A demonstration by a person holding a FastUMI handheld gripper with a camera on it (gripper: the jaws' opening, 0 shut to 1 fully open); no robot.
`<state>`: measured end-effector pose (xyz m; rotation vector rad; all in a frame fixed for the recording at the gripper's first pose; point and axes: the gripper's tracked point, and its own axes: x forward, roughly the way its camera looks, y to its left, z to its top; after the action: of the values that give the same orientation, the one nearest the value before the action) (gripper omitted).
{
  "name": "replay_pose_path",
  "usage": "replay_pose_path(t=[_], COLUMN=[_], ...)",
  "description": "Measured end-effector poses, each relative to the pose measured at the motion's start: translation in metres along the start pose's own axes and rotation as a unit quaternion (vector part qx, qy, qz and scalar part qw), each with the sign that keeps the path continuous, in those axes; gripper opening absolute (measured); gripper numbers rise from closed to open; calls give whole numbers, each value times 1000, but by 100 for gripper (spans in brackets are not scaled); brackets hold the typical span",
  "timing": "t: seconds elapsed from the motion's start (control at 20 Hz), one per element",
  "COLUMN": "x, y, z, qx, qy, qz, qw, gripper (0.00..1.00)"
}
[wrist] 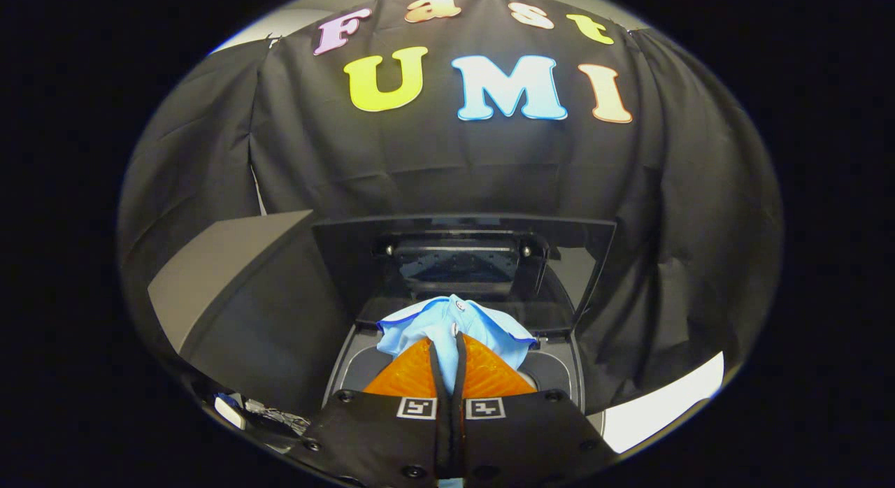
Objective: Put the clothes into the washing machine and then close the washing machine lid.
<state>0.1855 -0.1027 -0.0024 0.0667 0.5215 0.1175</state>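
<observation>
Above the open washing machine (559, 366), the gripper (447, 348) holds a light blue garment (433, 324), its fingers clenched together on a fold of the cloth so that the fabric bunches just ahead of the tips. Beyond the garment, the washing machine lid (419, 264) stands raised and tilted back against the black cloth wall. Part of the machine's top rim shows to either side of the fingers; the drum itself is hidden beneath them. Progress, as judged from this view: the garment is picked up and carried over the opening but not yet dropped in. Remaining steps appear to be releasing the cloth into the drum and bringing the lid down.
</observation>
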Motion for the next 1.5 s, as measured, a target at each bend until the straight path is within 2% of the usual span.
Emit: replay_pose_path(t=[0.3, 0.65, 1.05, 1.15, 1.4, 1.5], x=[26, 52, 62, 57, 51, 49], y=[-2, 1, 0, -1, -9, -10], z=[-39, -80, -104, -101, -83, -76], qx=[-17, -3, 14, 17, 13, 13], qy=[39, 87, 111, 106, 79, 73], qz=[-21, -34, -38, -39, -56, -56], qw=[999, 996, 993, 993, 995, 996], gripper=[1, 2, 8, 22, 97, 97])
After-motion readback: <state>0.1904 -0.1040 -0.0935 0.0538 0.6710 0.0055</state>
